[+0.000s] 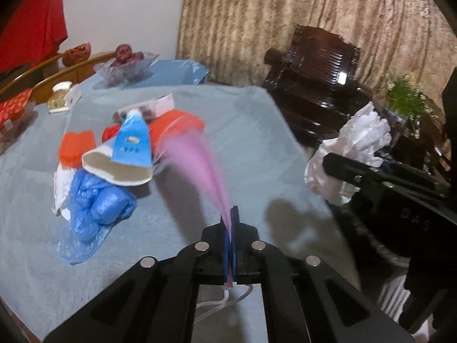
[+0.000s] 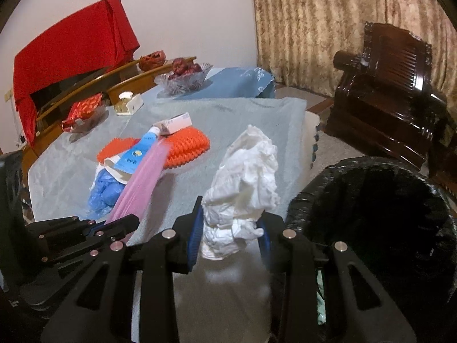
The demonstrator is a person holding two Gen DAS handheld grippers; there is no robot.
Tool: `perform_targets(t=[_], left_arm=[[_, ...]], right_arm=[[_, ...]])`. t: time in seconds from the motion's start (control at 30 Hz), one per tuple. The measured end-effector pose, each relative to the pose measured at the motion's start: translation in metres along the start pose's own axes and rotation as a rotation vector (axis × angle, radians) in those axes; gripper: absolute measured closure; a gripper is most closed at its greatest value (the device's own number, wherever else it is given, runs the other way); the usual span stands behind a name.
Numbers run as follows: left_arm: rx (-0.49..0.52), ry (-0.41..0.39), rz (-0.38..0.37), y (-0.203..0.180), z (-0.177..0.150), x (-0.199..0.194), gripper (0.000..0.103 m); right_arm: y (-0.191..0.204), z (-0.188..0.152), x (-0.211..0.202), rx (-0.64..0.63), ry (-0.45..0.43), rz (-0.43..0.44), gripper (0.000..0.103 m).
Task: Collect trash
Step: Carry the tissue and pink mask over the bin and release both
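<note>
- The pink bag pinched in our left gripper is motion-blurred; we cannot make out its far end or outline.
- The white paper wad between our right gripper's pads hides the table behind it; in the left wrist view the right gripper's finger covers the wad's lower part.
- The black-lined bin, right of our right gripper, is cut by the frame edge; its inside is too dark to read.
- Print on the blue carton ahead of the left gripper is too small to read.
- The blue plastic bag lies partly under the cardboard piece.
</note>
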State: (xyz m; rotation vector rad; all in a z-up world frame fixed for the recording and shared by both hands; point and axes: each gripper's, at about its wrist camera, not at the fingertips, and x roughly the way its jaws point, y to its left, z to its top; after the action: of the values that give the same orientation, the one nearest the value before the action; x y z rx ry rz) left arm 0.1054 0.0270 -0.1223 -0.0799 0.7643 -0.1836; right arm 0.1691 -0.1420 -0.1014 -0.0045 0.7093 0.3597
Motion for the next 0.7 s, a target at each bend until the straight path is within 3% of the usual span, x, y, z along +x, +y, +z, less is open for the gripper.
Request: perform_targets(t=[0.3,0.7], left_arm=[[0.057,-0.05,-0.074,-0.034,0.012,-0.025,0.101],[0.157,-0.104,-0.166,-0.094,0.029,-0.024,0.101]], right_arm=[[-0.02,-0.003,-0.047,0.036,-0.064,-0.04,0.07],[-0.065,-0.016,-0.1,0.077,-0.121,-0.153,0.069]])
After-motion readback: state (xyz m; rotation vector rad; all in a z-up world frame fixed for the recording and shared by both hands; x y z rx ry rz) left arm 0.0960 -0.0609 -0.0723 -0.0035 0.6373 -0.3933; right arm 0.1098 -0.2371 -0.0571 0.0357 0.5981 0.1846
